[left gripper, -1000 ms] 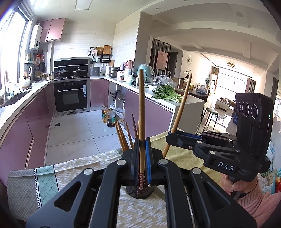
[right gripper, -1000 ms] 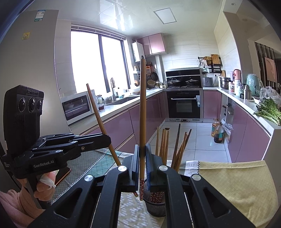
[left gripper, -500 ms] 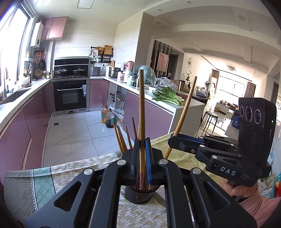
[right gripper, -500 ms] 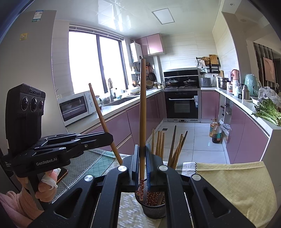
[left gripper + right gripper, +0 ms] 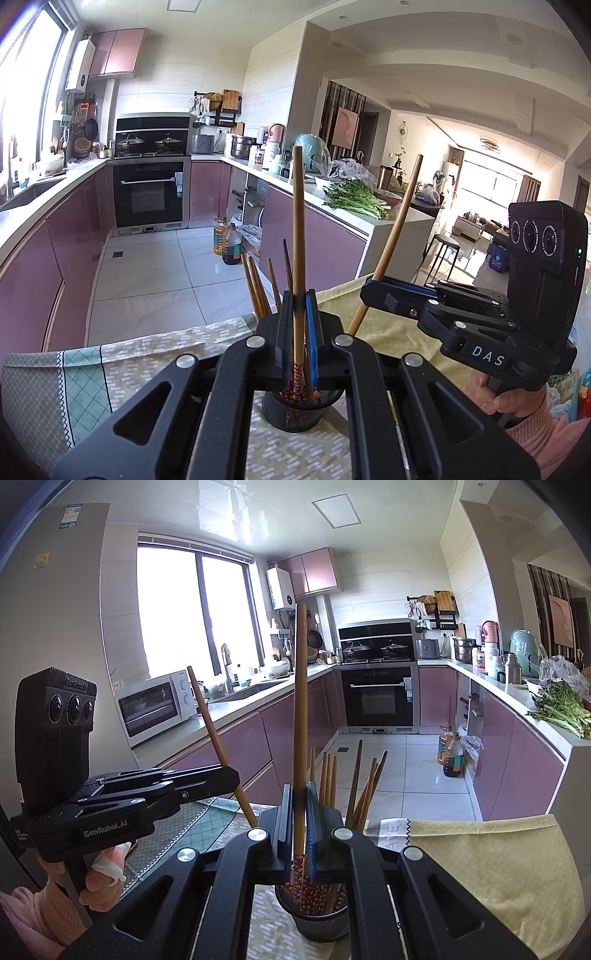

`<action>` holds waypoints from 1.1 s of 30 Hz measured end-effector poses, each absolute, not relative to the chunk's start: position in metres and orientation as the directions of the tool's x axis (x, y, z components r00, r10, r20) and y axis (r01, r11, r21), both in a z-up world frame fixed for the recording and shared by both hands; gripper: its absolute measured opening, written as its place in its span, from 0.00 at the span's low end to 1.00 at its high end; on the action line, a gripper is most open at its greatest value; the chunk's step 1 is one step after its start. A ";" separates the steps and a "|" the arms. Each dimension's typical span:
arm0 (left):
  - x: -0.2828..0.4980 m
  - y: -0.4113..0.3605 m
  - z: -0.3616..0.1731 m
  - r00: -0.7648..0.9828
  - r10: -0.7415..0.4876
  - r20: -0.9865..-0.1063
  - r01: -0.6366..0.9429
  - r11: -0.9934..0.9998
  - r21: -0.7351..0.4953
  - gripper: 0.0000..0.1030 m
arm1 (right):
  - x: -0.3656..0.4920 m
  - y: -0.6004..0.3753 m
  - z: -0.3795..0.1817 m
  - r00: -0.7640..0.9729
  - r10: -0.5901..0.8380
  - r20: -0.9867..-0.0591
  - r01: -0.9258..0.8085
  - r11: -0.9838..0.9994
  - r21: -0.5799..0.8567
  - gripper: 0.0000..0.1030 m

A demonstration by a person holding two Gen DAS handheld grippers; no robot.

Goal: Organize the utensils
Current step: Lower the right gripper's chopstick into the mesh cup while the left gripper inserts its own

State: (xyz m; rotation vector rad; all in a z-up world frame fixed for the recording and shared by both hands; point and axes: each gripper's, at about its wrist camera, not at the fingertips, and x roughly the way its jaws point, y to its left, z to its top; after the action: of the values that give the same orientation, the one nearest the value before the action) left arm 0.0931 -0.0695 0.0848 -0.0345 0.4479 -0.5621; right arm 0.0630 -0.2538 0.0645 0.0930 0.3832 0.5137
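My left gripper (image 5: pixel 298 332) is shut on a wooden chopstick (image 5: pixel 297 236) held upright, its patterned lower end inside the black mesh holder (image 5: pixel 295 413) on the table. My right gripper (image 5: pixel 298 816) is shut on another upright chopstick (image 5: pixel 300 709), its lower end inside the same holder (image 5: pixel 321 919). Several chopsticks (image 5: pixel 354 786) stand in the holder. The right gripper also shows in the left wrist view (image 5: pixel 373 293) with its chopstick (image 5: pixel 397 229) leaning. The left gripper shows in the right wrist view (image 5: pixel 229 775) with its chopstick (image 5: pixel 210 723).
The holder stands on a patterned tablecloth (image 5: pixel 147 354) beside a yellow cloth (image 5: pixel 480 864). Beyond the table edge are the tiled kitchen floor, purple cabinets (image 5: pixel 66 266), an oven (image 5: pixel 149 192), oil bottles (image 5: pixel 227 243) and greens (image 5: pixel 354 199) on the counter.
Both grippers have lowered their chopsticks toward the holder; the patterned ends now sit inside it. Both stay shut.
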 end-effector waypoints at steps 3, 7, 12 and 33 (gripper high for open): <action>0.095 -0.070 0.084 0.751 -0.521 -0.405 0.506 0.849 -0.154 0.07 | 0.064 -0.252 0.064 0.803 0.492 -0.336 -0.457 0.870 0.182 0.06; 0.099 -0.069 0.084 0.748 -0.520 -0.413 0.504 0.849 -0.156 0.07 | 0.067 -0.252 0.063 0.803 0.491 -0.339 -0.455 0.871 0.185 0.06; 0.102 -0.068 0.082 0.745 -0.517 -0.421 0.503 0.850 -0.156 0.07 | 0.069 -0.251 0.063 0.804 0.487 -0.340 -0.451 0.873 0.185 0.06; 0.109 -0.070 0.066 0.719 -0.513 -0.469 0.507 0.848 -0.152 0.07 | 0.088 -0.255 0.045 0.792 0.476 -0.382 -0.429 0.879 0.207 0.06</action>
State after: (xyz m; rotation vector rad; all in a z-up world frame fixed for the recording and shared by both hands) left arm 0.1093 -0.0705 0.0664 -0.0128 0.5221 -0.5643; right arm 0.0884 -0.2554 0.0455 0.1116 0.4404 0.4878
